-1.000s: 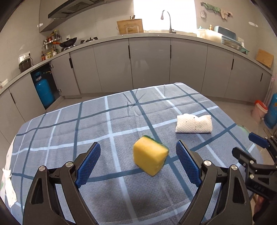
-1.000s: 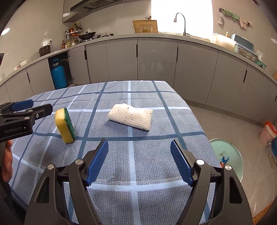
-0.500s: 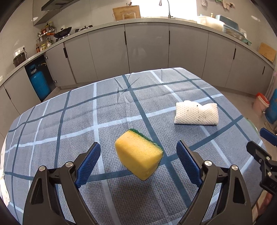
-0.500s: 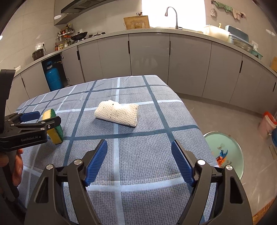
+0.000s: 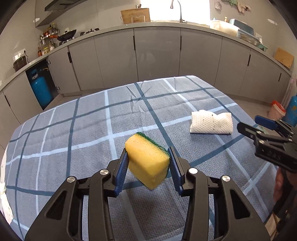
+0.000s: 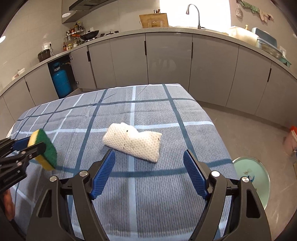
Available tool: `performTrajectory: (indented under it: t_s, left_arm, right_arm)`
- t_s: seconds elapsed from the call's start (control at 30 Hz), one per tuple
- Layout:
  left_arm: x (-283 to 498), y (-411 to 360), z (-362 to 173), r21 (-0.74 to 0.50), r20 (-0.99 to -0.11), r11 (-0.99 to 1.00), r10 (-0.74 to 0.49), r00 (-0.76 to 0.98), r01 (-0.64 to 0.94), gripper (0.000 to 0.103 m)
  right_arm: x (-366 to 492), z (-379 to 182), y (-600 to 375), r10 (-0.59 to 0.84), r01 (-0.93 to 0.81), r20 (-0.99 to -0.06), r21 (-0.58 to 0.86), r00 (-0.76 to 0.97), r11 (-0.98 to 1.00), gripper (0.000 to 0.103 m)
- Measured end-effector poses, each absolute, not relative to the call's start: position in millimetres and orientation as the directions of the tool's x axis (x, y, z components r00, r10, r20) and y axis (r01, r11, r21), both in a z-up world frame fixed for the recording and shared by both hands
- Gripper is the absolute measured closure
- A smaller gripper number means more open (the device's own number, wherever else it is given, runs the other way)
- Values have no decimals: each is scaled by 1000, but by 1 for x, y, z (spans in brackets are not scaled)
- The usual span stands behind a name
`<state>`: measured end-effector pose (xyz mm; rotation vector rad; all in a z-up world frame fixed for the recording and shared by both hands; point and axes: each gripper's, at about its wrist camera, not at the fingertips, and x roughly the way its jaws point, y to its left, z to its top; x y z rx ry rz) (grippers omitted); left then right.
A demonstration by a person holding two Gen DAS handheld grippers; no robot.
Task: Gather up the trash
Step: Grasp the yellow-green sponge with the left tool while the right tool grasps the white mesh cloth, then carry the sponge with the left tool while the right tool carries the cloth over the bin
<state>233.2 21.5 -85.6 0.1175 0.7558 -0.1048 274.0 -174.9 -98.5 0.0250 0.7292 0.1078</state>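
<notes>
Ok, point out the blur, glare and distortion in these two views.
Left wrist view: the window is blown out white, the counter bows with fisheye curve, and the sponge is sharp. Right wrist view: the same window glare, the sponge is motion-smeared at the left edge, and the white cloth is clear.

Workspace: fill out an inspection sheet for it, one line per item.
Surface: table under a blue-grey checked cloth, flat.
Job's things: yellow-green sponge between the left tool's pads; speckled white folded towel lying on the cloth.
Clutter: nothing seen on the cloth besides these.
Grippers: left tool closing, pads pressing the sponge's sides; right tool open, empty, just short of the towel.
Cables: nothing seen.
Surroundings: grey cabinets, blue gas cylinder, round green bin on the floor beside the table.
</notes>
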Motion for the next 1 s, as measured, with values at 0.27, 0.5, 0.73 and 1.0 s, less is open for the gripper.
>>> performTrajectory:
  t_s: [0.27,0.5,0.73,1.0]
  left_arm:
    - [242,38,-82,77,-680,992,-19,733,97,60]
    - [246,40,-86,84,-687,992,-12,726,96,60]
    - [246,34,-83,97,-680,990,-8,733,101,60]
    - [245,18,-70,113,-668,986,-18,744,126,60]
  right_arm:
    - [308,-117,-174,157,-98,-713,123,683,988,48]
    - [313,-127,-172,200,-122,-733,160,650,980,85]
    - [297,-116,-175,196,-134,-698,144,688,981,95]
    - [263,-92,-188,181,-110,-638,149,749,983,95]
